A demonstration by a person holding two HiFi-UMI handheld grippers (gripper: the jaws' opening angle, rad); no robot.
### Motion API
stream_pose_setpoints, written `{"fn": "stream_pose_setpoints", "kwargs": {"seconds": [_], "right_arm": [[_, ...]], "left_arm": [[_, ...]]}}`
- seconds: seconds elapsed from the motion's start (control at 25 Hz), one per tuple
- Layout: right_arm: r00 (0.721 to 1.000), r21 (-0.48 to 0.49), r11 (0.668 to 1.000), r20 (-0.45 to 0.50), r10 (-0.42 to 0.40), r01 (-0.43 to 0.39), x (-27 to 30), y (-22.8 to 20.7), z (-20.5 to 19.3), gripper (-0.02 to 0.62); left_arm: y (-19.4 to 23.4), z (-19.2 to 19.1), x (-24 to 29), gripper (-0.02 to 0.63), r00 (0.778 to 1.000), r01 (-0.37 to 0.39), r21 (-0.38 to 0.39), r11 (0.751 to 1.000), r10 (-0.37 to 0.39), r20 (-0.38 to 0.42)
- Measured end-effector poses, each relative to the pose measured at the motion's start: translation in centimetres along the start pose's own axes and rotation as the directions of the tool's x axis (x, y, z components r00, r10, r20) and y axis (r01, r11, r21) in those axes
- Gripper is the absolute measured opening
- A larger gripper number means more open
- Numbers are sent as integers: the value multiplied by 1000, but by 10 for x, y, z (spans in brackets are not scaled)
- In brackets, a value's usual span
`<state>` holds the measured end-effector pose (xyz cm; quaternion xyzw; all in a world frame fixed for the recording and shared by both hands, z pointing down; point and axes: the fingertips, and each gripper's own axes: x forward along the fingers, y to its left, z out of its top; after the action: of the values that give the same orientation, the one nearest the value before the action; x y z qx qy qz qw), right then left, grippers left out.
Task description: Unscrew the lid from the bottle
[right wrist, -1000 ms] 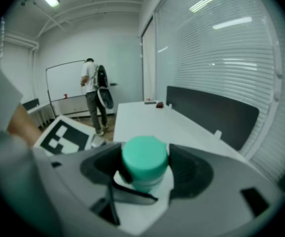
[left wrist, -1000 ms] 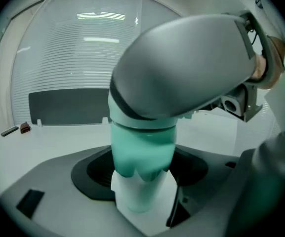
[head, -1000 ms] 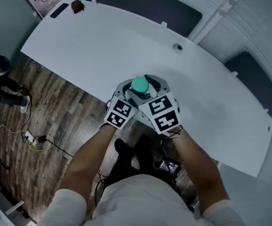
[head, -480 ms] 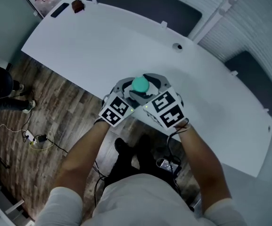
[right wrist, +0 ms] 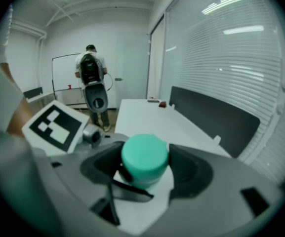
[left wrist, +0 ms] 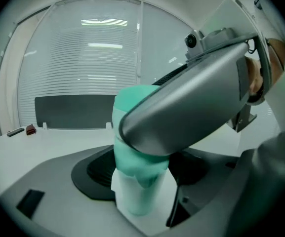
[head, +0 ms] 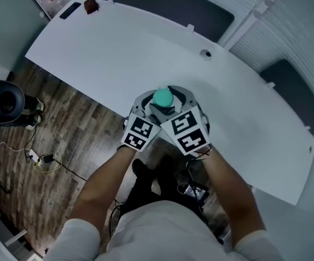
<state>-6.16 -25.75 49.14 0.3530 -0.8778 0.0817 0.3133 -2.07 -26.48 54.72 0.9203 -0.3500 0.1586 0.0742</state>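
My left gripper (left wrist: pixel 142 181) clamps the white bottle (left wrist: pixel 138 194), likely light and slick, by the surface's (head: pixel 118 53) near edge; my right gripper (right wrist: pixel 144 168) pinches its stiff teal lid (right wrist: pixel 144 157) around the sides

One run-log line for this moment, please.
left tongs: shut on bottle; right tongs: shut on lid; lid: on bottle

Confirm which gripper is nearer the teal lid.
Right. The right gripper clamps the teal lid by its sides; the left gripper holds the white bottle just below the lid.
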Motion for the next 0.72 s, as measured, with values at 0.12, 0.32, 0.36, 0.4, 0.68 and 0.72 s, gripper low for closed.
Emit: {"fn": "stream_pose_setpoints", "kwargs": {"seconds": [0.12,0.32,0.36,0.4,0.68,0.72], "right_arm": [[998,-54,996,-10,68,-69,-2,3,-1,311],[988,-95,983,-41,152,-155,-4,4,-3,311],[987,-90,984,-40,153,-156,-3,4,-3,311],[989,-82,986,-36,145,-148,-3,4,-3,311],[1000,11,1000,8,26,-27,-5,2,-3,311],[1000,18,1000,14,11,-11,-5,2,-3,311]], "left_arm": [[-5,0,-1,331,995,99,34,994,-99,-13],[-13,-1,0,331,959,281,91,955,-276,-65],[-14,-1,-1,331,953,299,96,949,-293,-78],[-14,-1,-1,331,952,303,100,948,-295,-87],[-6,-2,-10,331,1000,1,35,999,-1,2],[-5,-2,-10,331,999,-33,15,999,33,11]]}}
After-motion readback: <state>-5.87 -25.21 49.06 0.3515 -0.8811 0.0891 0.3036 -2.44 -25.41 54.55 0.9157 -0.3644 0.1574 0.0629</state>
